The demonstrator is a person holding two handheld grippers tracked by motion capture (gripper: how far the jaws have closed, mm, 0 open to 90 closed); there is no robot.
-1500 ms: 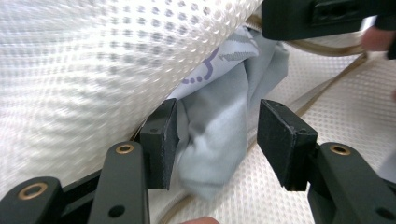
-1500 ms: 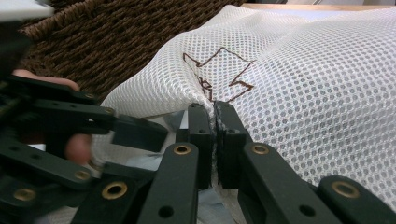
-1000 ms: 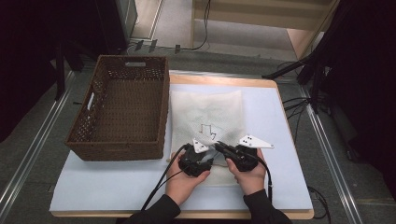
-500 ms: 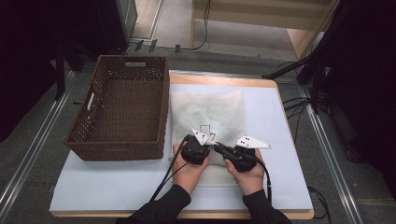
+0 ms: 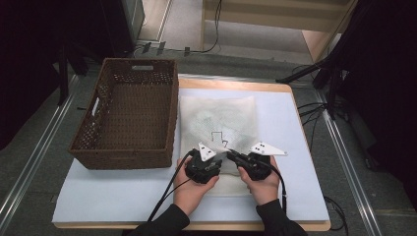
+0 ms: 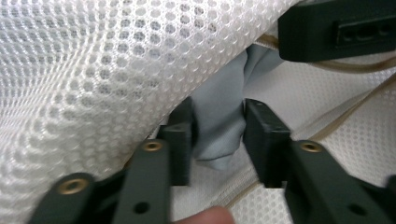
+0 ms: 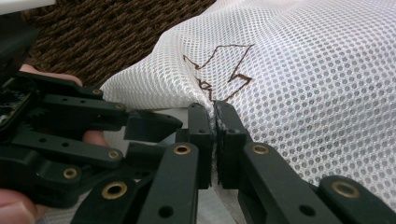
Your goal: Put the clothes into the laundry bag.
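Now, worktop (image 5: 123, 191): a pale sheet covers it, with a brown wicker basket (image 5: 129, 110) at its left side.
Mesh bag (image 5: 219, 118): white netted laundry bag lying flat on the worktop just right of the basket, its near edge lifted at the two hand-held grippers; a brown stitched mark (image 7: 219, 70) sits on its upper face.
Grey cloth (image 6: 219, 126): a pale blue-grey fold inside the bag's opening, below the raised mesh layer and beside a beige zipper line (image 6: 336, 119).
Left hand-held gripper (image 6: 217, 133): at the near edge of the bag, reaching into the opening; its jaws stand on either side of the grey cloth and pinch it.
Right hand-held gripper (image 7: 214, 140): just beside the left one, jaws pressed together on the edge of the bag's upper mesh layer, holding it up.
Hands: both come in from the bottom of the high view, close together, in dark sleeves.
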